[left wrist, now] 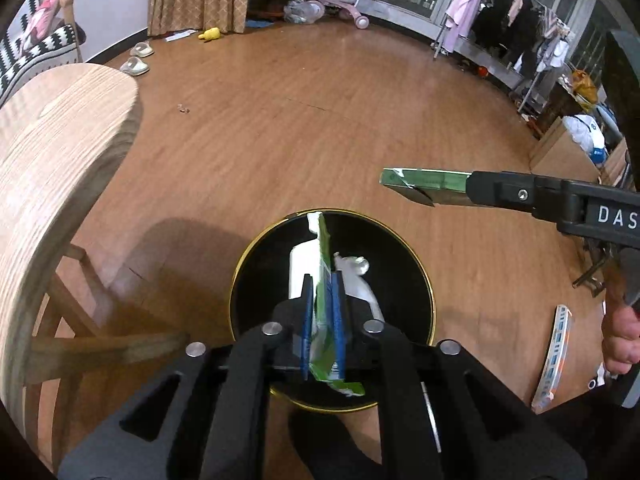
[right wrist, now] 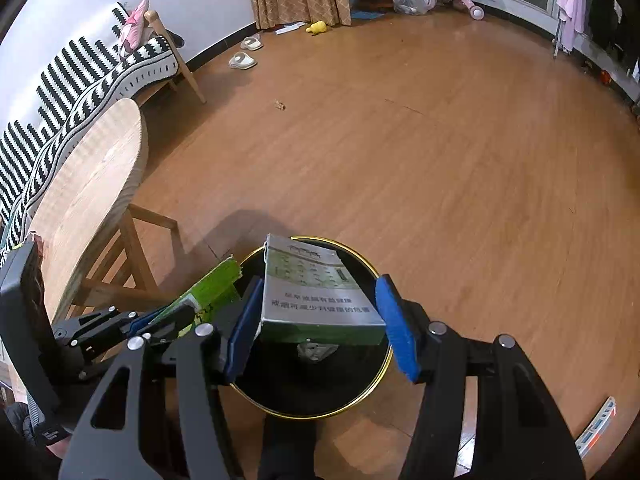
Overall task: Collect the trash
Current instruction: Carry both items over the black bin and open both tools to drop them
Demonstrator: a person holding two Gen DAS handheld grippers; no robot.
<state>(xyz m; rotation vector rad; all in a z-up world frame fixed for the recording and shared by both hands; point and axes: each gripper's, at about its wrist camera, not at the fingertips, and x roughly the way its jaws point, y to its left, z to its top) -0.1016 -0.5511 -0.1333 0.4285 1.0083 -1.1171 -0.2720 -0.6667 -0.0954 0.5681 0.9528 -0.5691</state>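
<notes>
Grippers over the bin [left wrist: 240, 280]: our left gripper [left wrist: 323, 304] pinches a green wrapper [left wrist: 324, 320], our right gripper [right wrist: 320, 320] clasps a box [right wrist: 316, 296]. Wooden floor [left wrist: 280, 140], round table [left wrist: 60, 140].

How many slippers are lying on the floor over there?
2. One slipper lies on the wood floor near the striped sofa; the other slipper sits just beyond it, toward the curtain. More may be hidden behind furniture.

left wrist: steep down, close | right wrist: same | shared: bin [left wrist: 430, 308]
</notes>
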